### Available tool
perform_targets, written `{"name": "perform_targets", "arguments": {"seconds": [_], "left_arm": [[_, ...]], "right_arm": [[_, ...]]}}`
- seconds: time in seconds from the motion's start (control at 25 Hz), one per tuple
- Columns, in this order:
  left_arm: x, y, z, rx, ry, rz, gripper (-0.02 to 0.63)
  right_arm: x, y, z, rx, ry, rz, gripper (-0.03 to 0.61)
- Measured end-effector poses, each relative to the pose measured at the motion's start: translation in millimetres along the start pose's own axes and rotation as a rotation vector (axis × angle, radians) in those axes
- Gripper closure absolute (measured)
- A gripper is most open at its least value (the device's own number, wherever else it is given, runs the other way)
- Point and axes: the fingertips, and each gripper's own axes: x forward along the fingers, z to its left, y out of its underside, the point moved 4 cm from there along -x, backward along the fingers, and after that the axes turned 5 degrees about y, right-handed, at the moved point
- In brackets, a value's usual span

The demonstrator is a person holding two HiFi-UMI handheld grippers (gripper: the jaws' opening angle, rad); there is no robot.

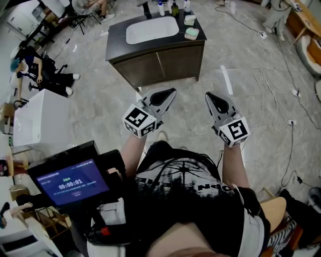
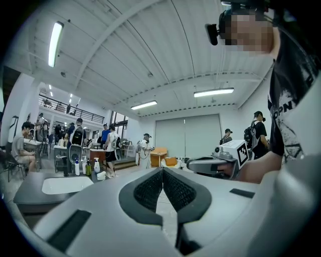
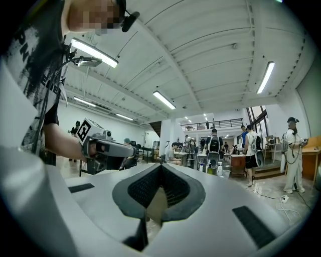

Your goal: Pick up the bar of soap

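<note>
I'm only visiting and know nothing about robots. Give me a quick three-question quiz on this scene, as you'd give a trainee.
1. True or false: the left gripper and right gripper both have their jaws shut and empty.
2. The white basin sits in: A) a dark-topped cabinet; B) a glass table; C) the floor.
3. In the head view, which side of the basin is the nearer soap bar on?
Key: 1 true; 2 A; 3 right.

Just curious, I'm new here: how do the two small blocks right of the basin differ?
The farther block looks whitish, the nearer block greenish. The farther block sits by the bottles, the nearer block toward the front of the dark counter. Both lie right of the basin.
</note>
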Motion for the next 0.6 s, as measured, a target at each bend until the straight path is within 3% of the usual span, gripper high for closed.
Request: {"name": "perform_targets", "arguments": {"seconds": [0.6], "left_arm": [[2.6,-0.1,-1.0,0.027,0.016,-0.004,0.603]], "right_arm": [[6.4,1.8,0.8,-0.043,-0.026,0.001,0.565]]}}
